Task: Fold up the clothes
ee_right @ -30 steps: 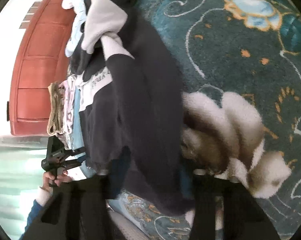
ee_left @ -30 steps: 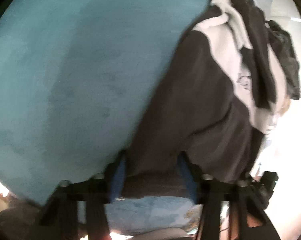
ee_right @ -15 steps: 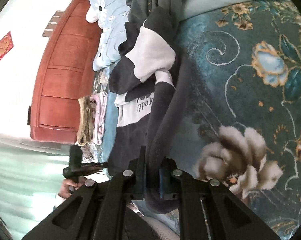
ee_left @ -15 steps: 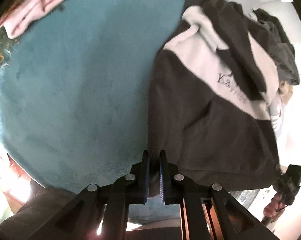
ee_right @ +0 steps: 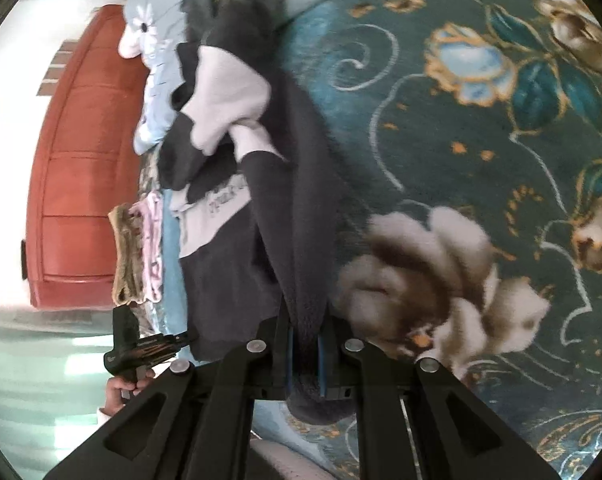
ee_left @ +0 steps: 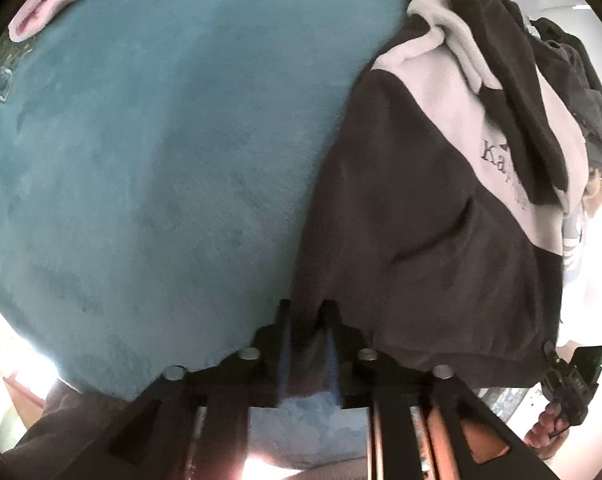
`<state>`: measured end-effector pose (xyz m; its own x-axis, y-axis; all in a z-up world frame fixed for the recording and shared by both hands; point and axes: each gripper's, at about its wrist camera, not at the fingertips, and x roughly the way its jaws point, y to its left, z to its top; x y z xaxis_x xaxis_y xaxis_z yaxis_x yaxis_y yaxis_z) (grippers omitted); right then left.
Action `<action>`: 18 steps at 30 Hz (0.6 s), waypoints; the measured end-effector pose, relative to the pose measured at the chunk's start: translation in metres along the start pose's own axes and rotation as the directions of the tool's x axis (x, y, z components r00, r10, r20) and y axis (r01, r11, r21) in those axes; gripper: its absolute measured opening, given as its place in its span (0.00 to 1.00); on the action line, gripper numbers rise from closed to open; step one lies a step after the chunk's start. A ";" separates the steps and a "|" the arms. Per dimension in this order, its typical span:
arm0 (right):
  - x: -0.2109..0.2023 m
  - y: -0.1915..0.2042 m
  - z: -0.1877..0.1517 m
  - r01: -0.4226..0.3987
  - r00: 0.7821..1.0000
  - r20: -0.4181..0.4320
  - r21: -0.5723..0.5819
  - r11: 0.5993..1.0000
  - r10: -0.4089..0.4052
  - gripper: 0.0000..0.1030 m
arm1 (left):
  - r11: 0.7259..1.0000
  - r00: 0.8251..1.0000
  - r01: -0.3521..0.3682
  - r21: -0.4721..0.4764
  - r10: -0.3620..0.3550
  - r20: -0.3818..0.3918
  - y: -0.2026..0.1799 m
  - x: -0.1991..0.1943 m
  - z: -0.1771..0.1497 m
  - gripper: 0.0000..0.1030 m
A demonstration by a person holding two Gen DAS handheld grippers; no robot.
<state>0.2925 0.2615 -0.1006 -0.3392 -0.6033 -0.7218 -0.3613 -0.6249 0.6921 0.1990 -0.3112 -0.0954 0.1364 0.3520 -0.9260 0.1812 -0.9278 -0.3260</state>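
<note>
The left gripper (ee_left: 307, 316) is closed tight on one bottom corner of the dark sweatshirt (ee_left: 413, 240), the cloth bunched between its blue-lined fingers (ee_left: 284, 344). The right gripper (ee_right: 304, 328) pinches the hem at the other bottom corner, with a thick roll of dark fleece squeezed between its jaws. Holding both corners of the hem this way looks like a means of pulling the garment taut and straight, so it can be spread flat before any fold is made. From the grippers outward, the sweatshirt runs away across the teal flowered blanket (ee_right: 481, 152), its pale chest band (ee_left: 453, 92) with lettering facing up and the hood and sleeves (ee_right: 221, 92) still crumpled at the far end. That far end will probably need smoothing first. Beyond it lie a light blue pillow (ee_right: 157, 36) and other dark clothes (ee_left: 589, 112). A small stack of folded things (ee_right: 135, 252) sits to one side, near the red headboard (ee_right: 73, 168).
</note>
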 end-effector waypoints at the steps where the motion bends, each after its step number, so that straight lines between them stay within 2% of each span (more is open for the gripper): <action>1: 0.001 -0.001 0.001 -0.002 1.000 -0.006 0.002 1.000 0.002 0.09 | 1.000 1.000 0.001 -0.005 -0.001 -0.013 0.001 0.003 0.000 0.45; 5: 0.004 0.000 0.004 -0.026 0.999 -0.021 -0.015 1.000 0.026 0.11 | 0.999 0.998 0.040 -0.004 -0.040 -0.041 0.001 0.007 0.001 0.50; 8: 0.008 0.000 0.005 -0.033 0.999 -0.034 -0.028 0.999 0.032 0.12 | 0.997 0.996 0.076 -0.011 -0.077 -0.054 0.002 0.008 0.001 0.47; 9: 0.009 0.000 0.004 -0.029 0.999 -0.039 -0.033 0.999 0.027 0.12 | 0.997 0.995 0.078 -0.024 -0.079 -0.056 0.004 0.008 0.001 0.45; 11: 0.013 -0.004 0.004 -0.017 0.999 -0.050 -0.032 0.999 0.016 0.14 | 0.996 0.995 0.080 -0.046 -0.083 -0.061 0.007 0.008 0.000 0.34; 12: 0.015 -0.006 0.003 -0.010 0.998 -0.055 -0.029 1.000 0.009 0.16 | 0.996 0.994 0.078 -0.050 -0.082 -0.066 0.008 0.008 0.000 0.34; 13: 0.017 -0.009 0.003 -0.006 0.998 -0.059 -0.024 1.000 0.004 0.22 | 0.996 0.994 0.076 -0.048 -0.079 -0.073 0.007 0.007 -0.001 0.27; 14: 0.018 -0.012 0.002 -0.005 0.998 -0.059 -0.012 1.000 0.004 0.24 | 0.996 0.994 0.073 -0.046 -0.076 -0.079 0.007 0.007 -0.003 0.16; 15: 0.020 -0.015 0.001 -0.008 0.998 -0.061 0.003 1.000 0.008 0.25 | 0.997 0.994 0.066 -0.038 -0.069 -0.083 0.005 0.007 -0.004 0.11; 17: 0.021 -0.018 -0.001 -0.006 0.998 -0.063 0.027 1.000 0.008 0.25 | 0.999 0.996 0.045 -0.010 -0.046 -0.074 -0.003 -0.001 -0.006 0.08; 18: 0.020 -0.018 -0.003 0.014 0.998 -0.065 0.029 0.999 -0.012 0.21 | 0.999 0.997 0.038 0.004 -0.037 -0.066 -0.006 -0.006 -0.007 0.08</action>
<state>0.2949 0.2588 -0.1277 -0.2780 -0.6267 -0.7280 -0.3910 -0.6184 0.6817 0.2037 -0.3066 -0.0860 0.1934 0.3939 -0.8986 0.1819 -0.9144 -0.3617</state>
